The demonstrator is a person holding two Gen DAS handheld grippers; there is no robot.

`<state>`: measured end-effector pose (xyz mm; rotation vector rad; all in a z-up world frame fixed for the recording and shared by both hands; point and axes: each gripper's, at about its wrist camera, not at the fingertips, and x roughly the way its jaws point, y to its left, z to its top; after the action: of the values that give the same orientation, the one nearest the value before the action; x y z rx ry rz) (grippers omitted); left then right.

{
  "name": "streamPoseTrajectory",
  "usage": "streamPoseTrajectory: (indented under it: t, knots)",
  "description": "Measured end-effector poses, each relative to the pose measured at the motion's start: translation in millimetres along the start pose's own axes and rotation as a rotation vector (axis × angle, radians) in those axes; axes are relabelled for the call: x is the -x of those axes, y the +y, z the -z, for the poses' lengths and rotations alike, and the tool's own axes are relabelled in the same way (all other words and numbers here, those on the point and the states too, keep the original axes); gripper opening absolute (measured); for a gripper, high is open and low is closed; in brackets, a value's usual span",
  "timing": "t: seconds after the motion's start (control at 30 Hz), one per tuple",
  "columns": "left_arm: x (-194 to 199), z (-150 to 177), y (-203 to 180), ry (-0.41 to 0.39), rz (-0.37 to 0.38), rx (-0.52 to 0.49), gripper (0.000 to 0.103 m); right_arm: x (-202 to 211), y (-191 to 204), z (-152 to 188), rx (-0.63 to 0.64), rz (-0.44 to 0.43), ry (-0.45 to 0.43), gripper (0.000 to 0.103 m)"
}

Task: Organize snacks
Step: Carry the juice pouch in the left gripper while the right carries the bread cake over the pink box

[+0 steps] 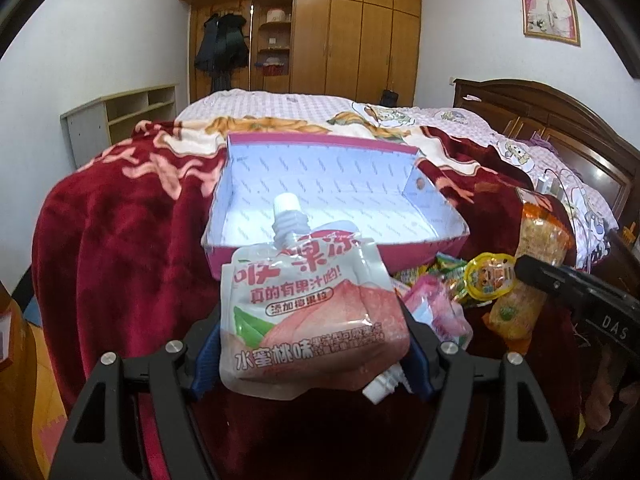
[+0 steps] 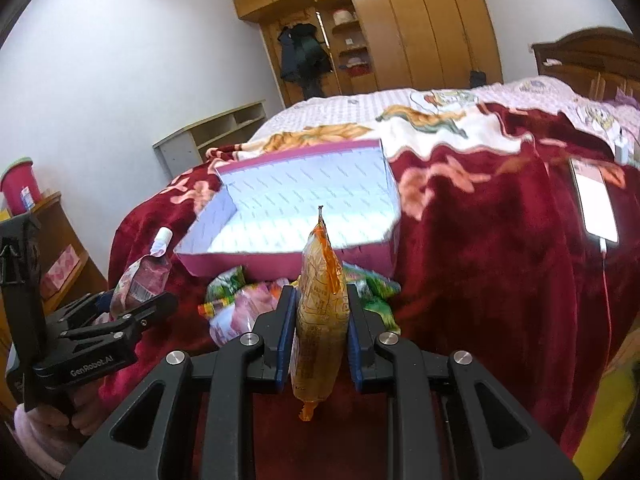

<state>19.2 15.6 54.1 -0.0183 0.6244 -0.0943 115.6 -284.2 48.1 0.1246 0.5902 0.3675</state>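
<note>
A peach jelly drink pouch (image 1: 312, 312) with a white screw cap sits low in the centre of the left wrist view, pinched across its lower body by the left gripper (image 1: 310, 354), whose blue-padded fingers (image 1: 206, 360) press in on both sides; a second white spout (image 1: 382, 386) pokes out beneath its lower right corner, though what it belongs to cannot be told. In the right wrist view the same pouch (image 2: 140, 280) appears at the left edge, tilted, with the left gripper (image 2: 128, 312) closed round it. At the lower centre of that view the right gripper (image 2: 320, 332) clamps an orange-tinted snack packet (image 2: 322, 320) standing upright on edge between its blue pads (image 2: 286, 336); in the left wrist view this packet (image 1: 524, 280) shows at the right, with the right gripper's black finger (image 1: 560, 284) across it. Just beyond both grippers lies a heap of loose snacks (image 2: 256, 300), green, pink and yellow wrappers, including a round yellow-lidded jelly cup (image 1: 490, 276). Directly behind the heap stands an open pink cardboard box (image 1: 320, 196) with a pale printed lining, nothing visible inside it. Everything rests on a dark red floral blanket (image 1: 120, 220) spread over a bed. A phone (image 2: 594, 200) with a lit screen lies on the blanket at the right of the right wrist view, a cable plugged in. A wooden wardrobe (image 1: 340, 32) fills the upper centre background.
</note>
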Motion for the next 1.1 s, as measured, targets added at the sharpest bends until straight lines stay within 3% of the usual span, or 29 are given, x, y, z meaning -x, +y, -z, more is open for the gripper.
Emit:
streamPoseTrajectory:
  t: [0.53,1.1]
  knots:
    - [-22.2,-51.6,-5.9,-0.040,0.008,-0.043,0.077,-23.0,12.3,-44.1,0.075,-0.013,-0.025,0.024]
    - [-79.8,-83.9,-3.4,-0.038,-0.007,-0.044,0.077,-72.8,10.8,-79.3,0.111,0.001,-0.008,0.024]
